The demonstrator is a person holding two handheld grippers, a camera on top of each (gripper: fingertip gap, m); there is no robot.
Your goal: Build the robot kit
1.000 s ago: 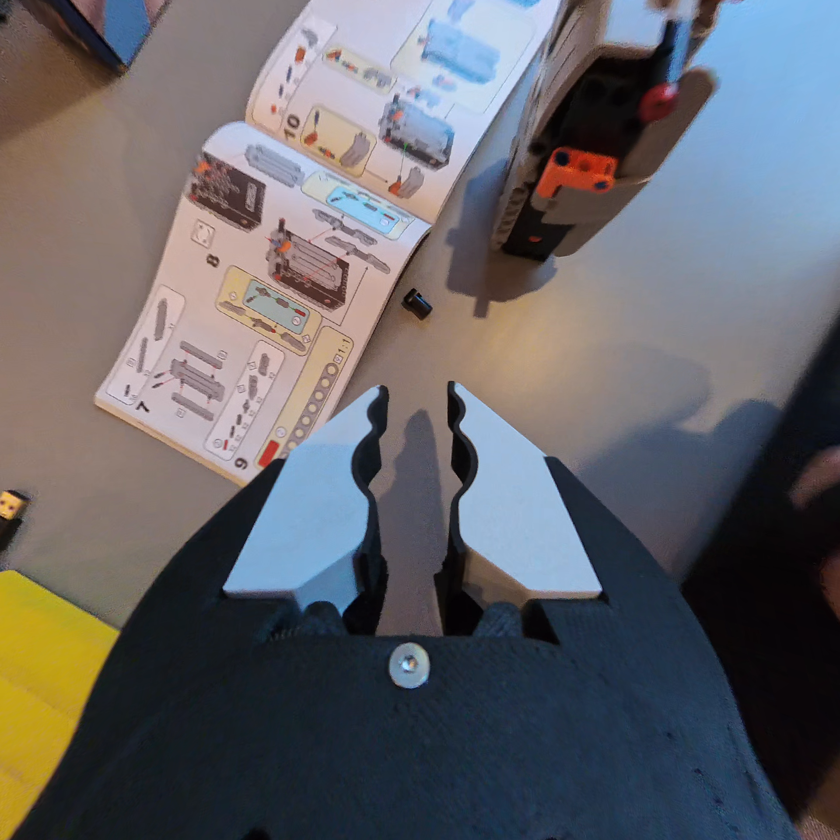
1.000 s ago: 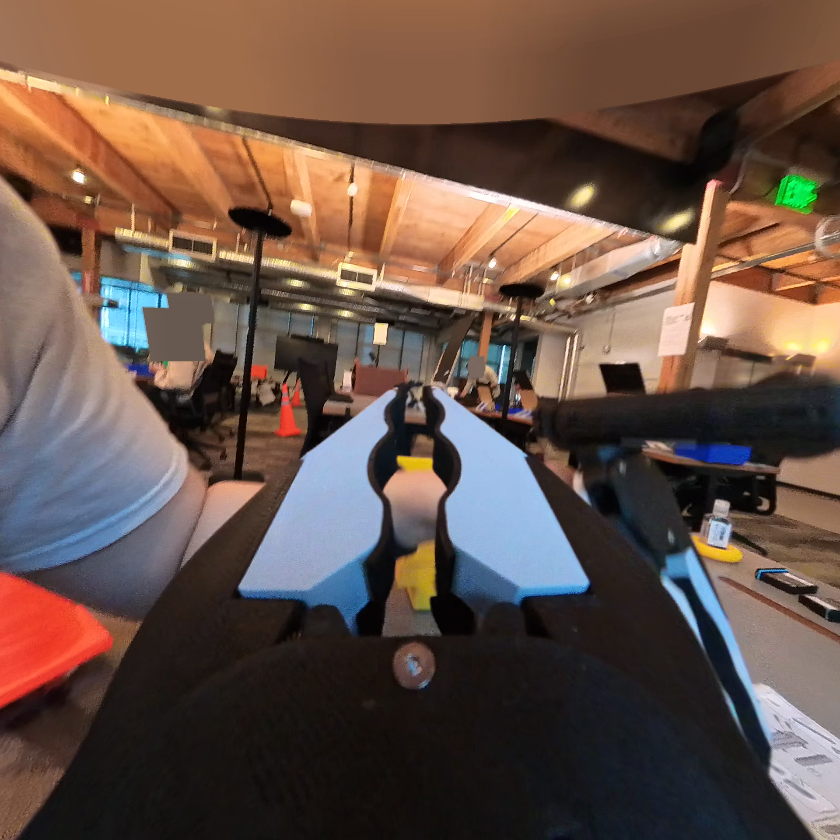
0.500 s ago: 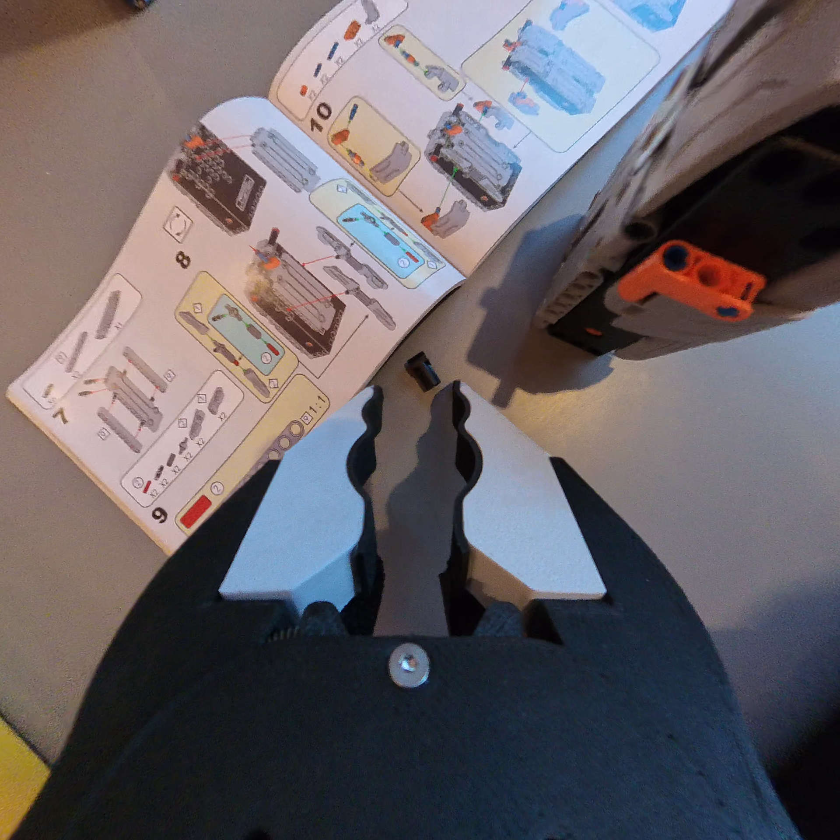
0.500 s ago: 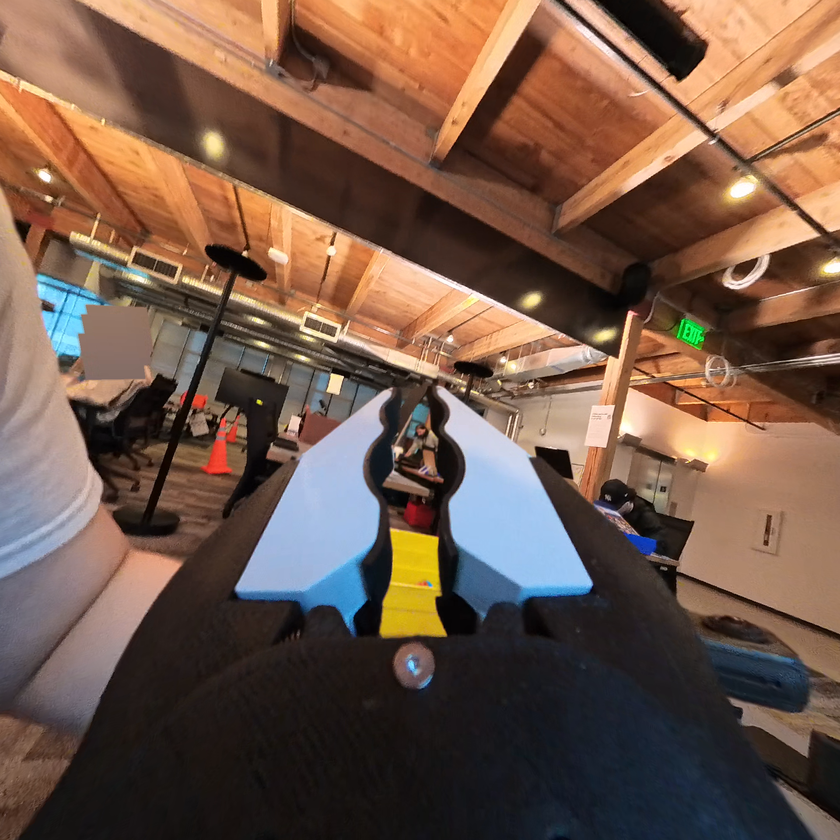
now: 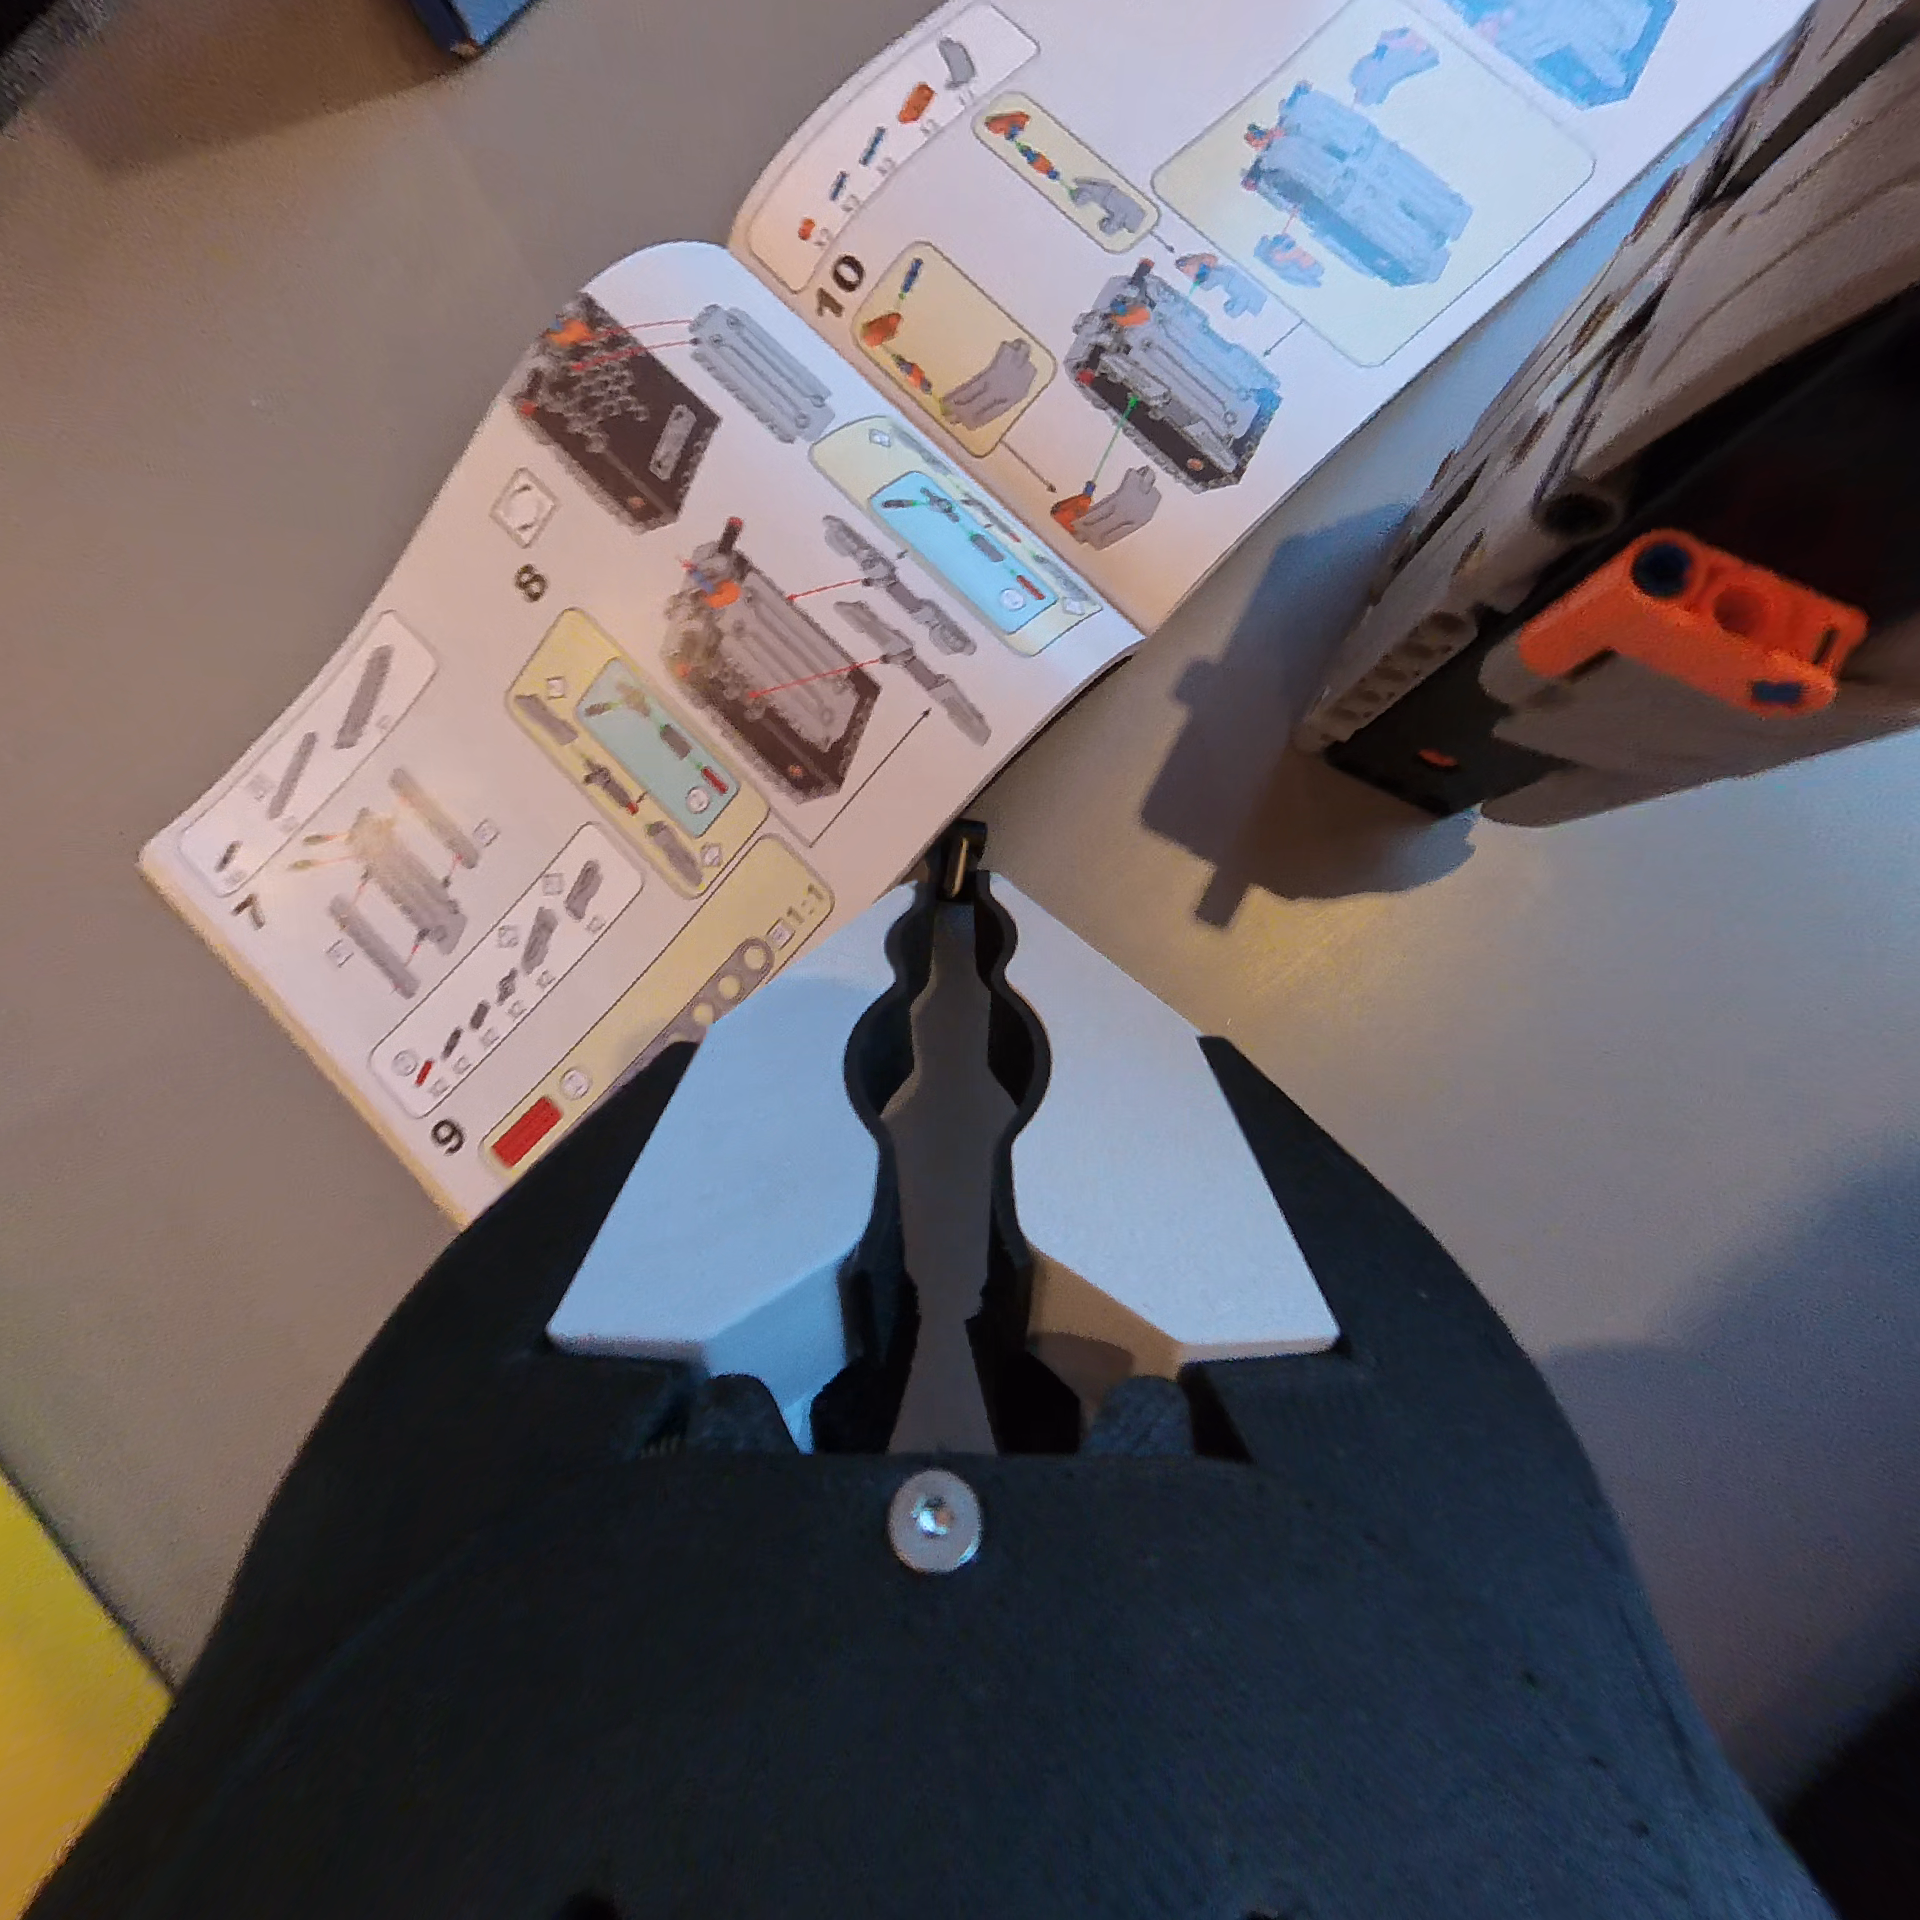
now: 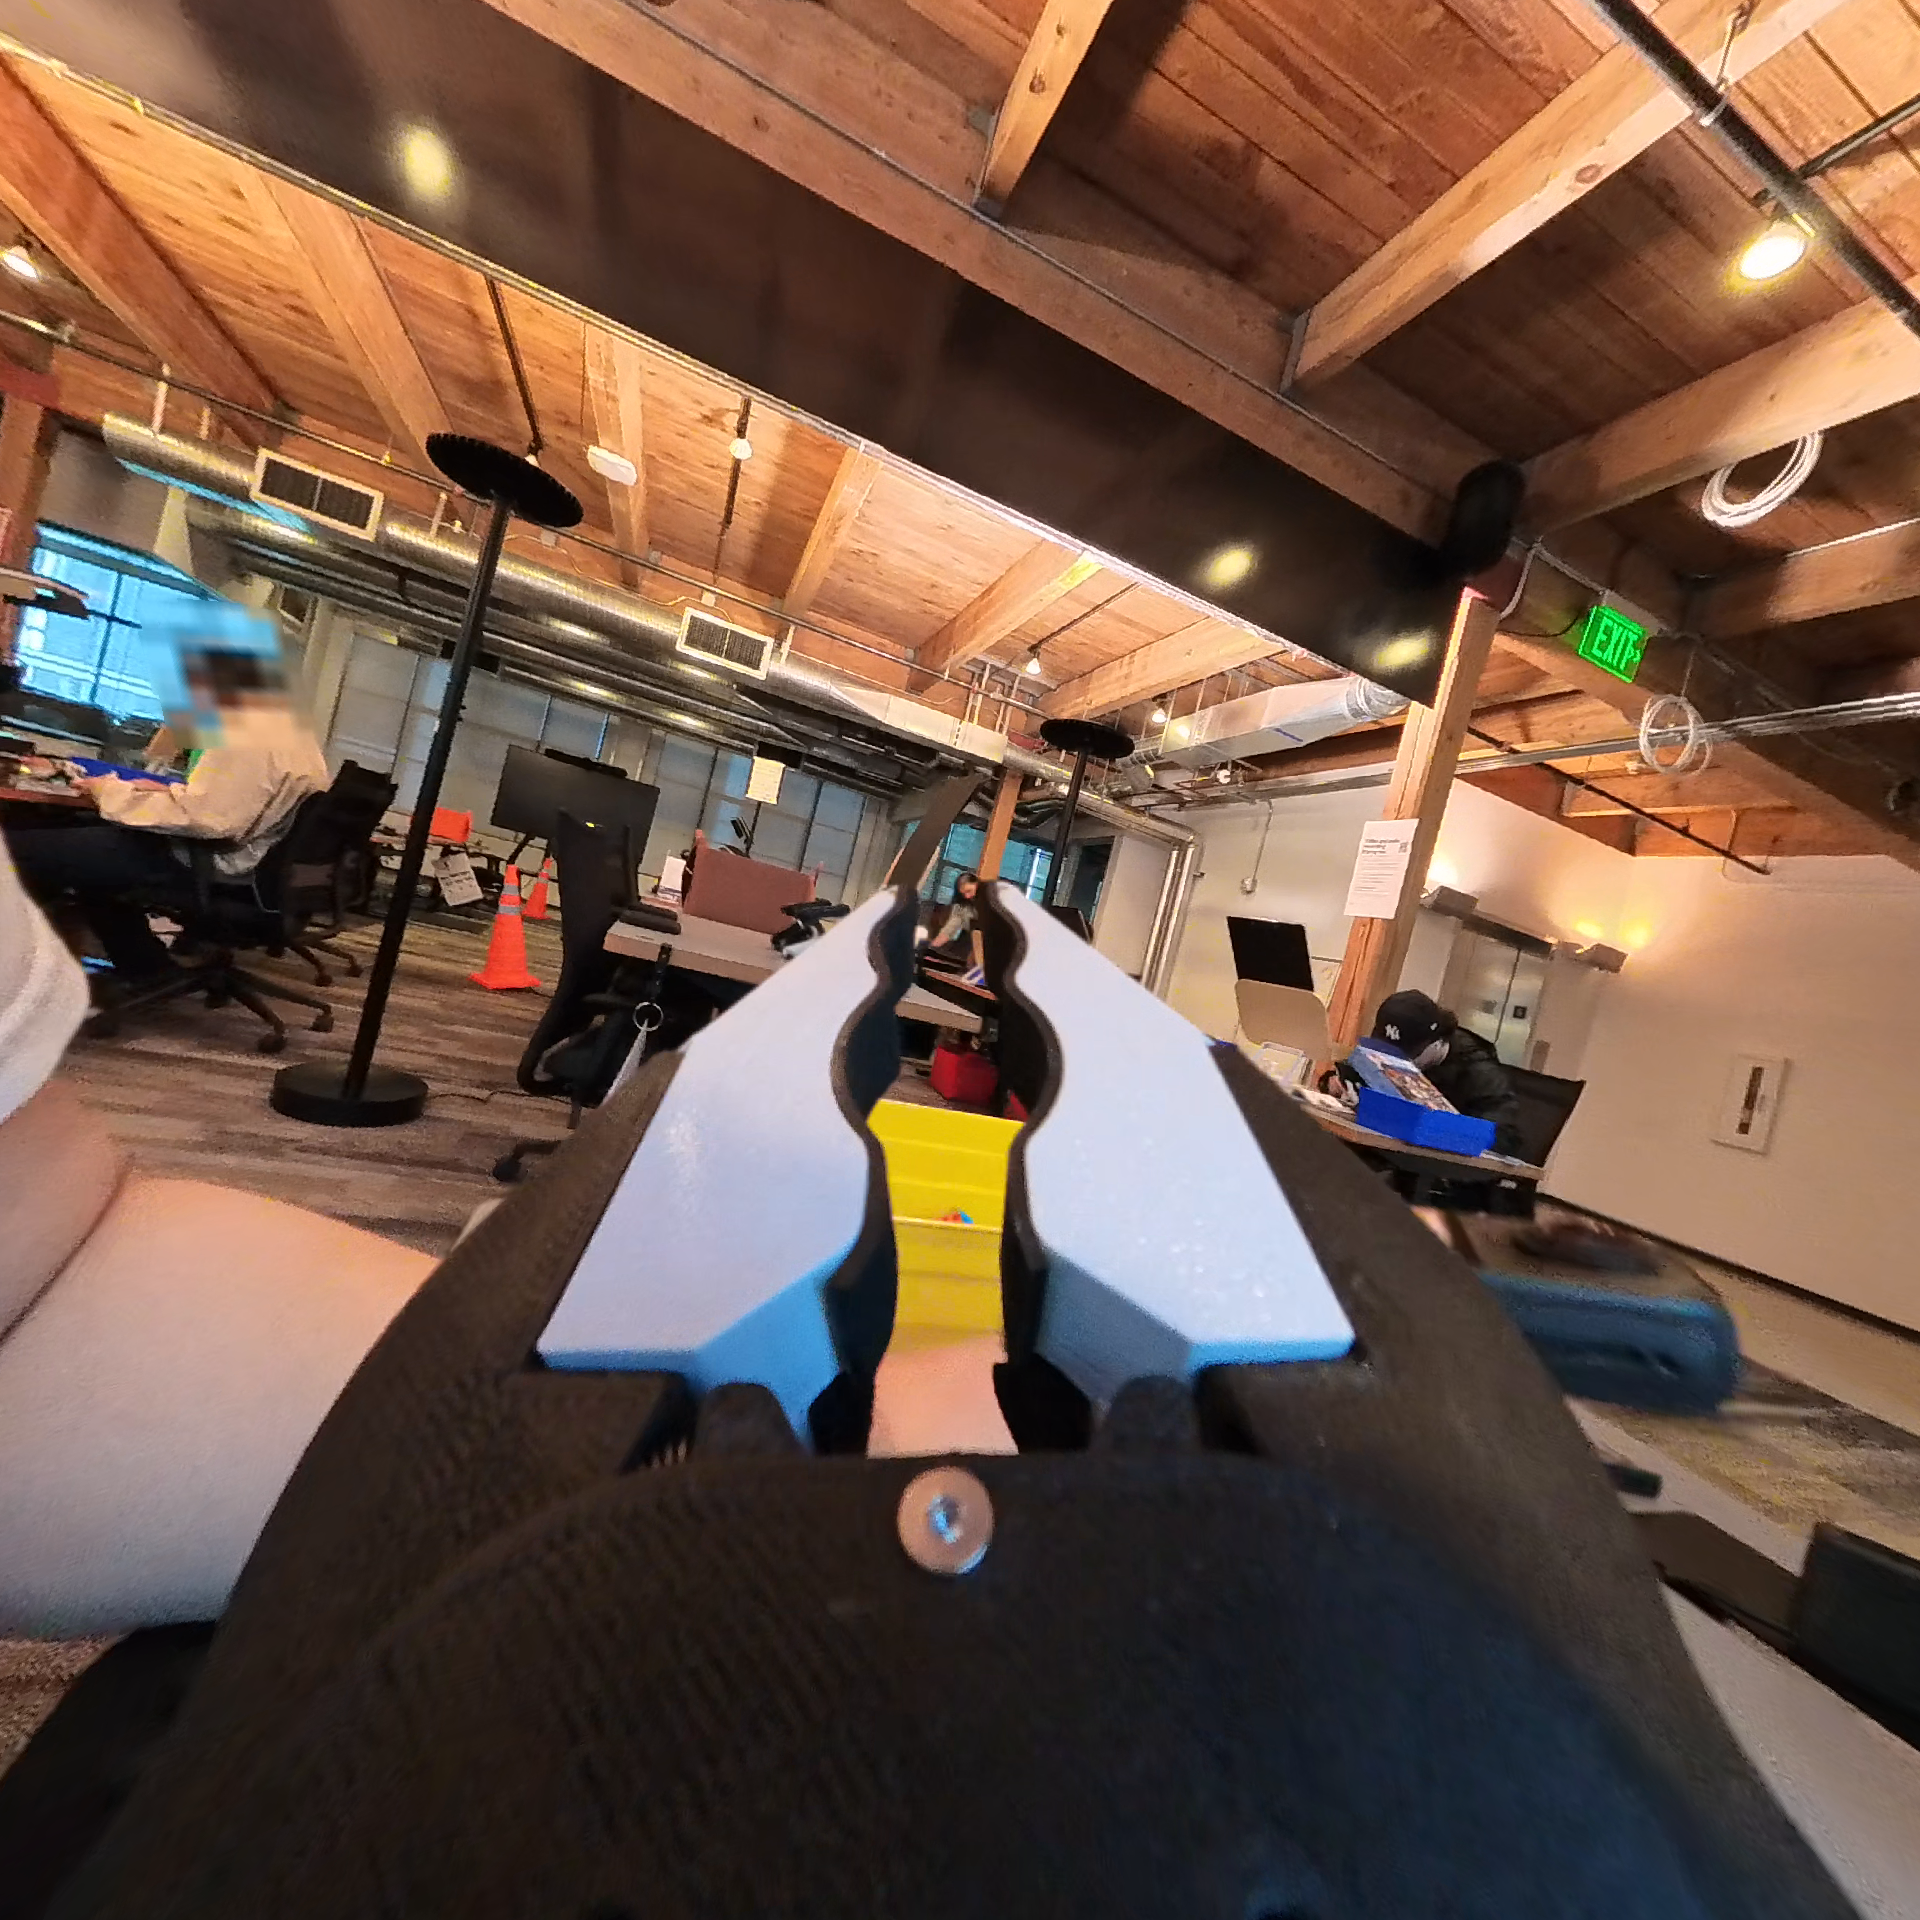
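My left tool (image 5: pixel 951 891): fingers drawn nearly together, tips pinched on a small black pin (image 5: pixel 961 852) that pokes out just past them; the tool is tilted down toward the counter (image 5: pixel 1455 1091).
Pin's place: at my left tool's tips, right at the near edge of the open instruction booklet (image 5: pixel 665 665); whether it is lifted off the counter I cannot tell.
Booklet: lying open on the counter, pages curved, running away to the upper right.
Block model (image 5: pixel 1621 540): grey and black, with an orange piece (image 5: pixel 1688 634) facing me; it stands to the right of the booklet, apart from my left tool, casting a shadow toward the booklet.
Yellow patch (image 5: pixel 52 1704): at the lower left edge beside my left tool's body.
My right tool (image 6: pixel 948 904): raised, pointing out across the room, fingers narrowly apart with nothing between them.
Yellow bin (image 6: pixel 943 1195): seen through the gap between my right tool's fingers.
Farther off: an orange cone (image 6: pixel 506 935) on the floor, a black pole stand (image 6: pixel 416 790) and wooden ceiling beams (image 6: pixel 1039 125).
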